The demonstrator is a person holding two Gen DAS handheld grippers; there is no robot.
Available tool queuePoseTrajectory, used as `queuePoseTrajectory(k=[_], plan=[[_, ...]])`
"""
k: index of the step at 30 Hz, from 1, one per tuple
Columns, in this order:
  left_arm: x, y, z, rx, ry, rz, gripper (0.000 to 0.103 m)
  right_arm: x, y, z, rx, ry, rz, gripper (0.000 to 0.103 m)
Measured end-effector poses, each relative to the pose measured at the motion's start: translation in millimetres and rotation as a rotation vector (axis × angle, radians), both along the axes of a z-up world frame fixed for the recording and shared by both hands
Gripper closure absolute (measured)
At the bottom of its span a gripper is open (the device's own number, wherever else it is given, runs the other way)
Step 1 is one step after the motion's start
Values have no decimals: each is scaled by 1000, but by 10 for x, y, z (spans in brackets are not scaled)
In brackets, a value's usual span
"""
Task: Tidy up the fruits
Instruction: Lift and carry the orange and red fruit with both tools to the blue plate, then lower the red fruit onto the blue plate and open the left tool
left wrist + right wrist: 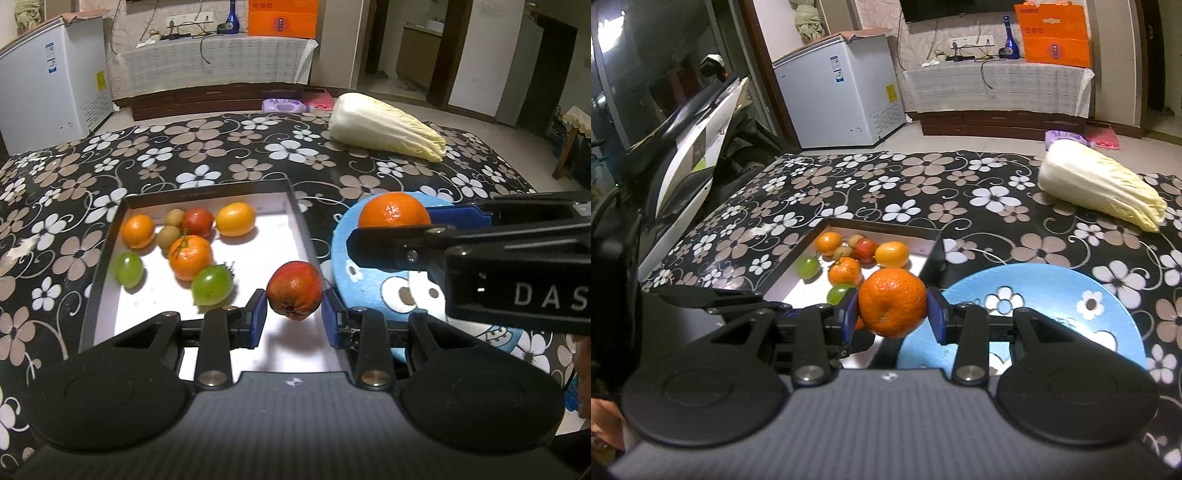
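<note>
My left gripper (294, 308) is shut on a red-orange fruit (294, 290) and holds it above the near right part of a dark-walled tray (207, 192). The tray holds several small fruits: oranges (190, 257), green grapes (211, 285), a red one (197, 222) and brown ones. My right gripper (892, 314) is shut on a large orange (892, 302), held above the gap between the tray (882, 227) and a blue cartoon plate (1052, 295). In the left wrist view the right gripper (391, 225) with the orange (394, 209) hangs over the plate (369, 291).
A napa cabbage (384, 127) lies on the flowered tablecloth (221, 147) behind the plate. A white chest freezer (842, 92) and a scooter (694, 140) stand left of the table. A cabinet with an orange box (1056, 35) is at the back wall.
</note>
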State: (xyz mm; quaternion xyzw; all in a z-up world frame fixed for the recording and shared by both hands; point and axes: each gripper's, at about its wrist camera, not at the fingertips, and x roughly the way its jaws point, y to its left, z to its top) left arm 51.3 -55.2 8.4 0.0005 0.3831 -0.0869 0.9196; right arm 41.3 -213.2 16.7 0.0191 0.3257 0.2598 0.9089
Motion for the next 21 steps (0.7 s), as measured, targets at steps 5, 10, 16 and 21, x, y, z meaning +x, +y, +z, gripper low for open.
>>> queuePoseTrajectory(k=[5, 10, 16, 21], plan=[[24, -94, 22, -6, -8, -12, 65, -20, -103, -2, -2, -2, -16, 60], [37, -184, 61, -36, -20, -27, 65, -37, -198, 18, 4, -10, -31, 60], [49, -364, 19, -41, -9, -58, 65, -49, -303, 22, 3, -12, -54, 60], [69, -503, -54, -45, 9, -84, 65, -45, -390, -3, -4, 0, -70, 60]])
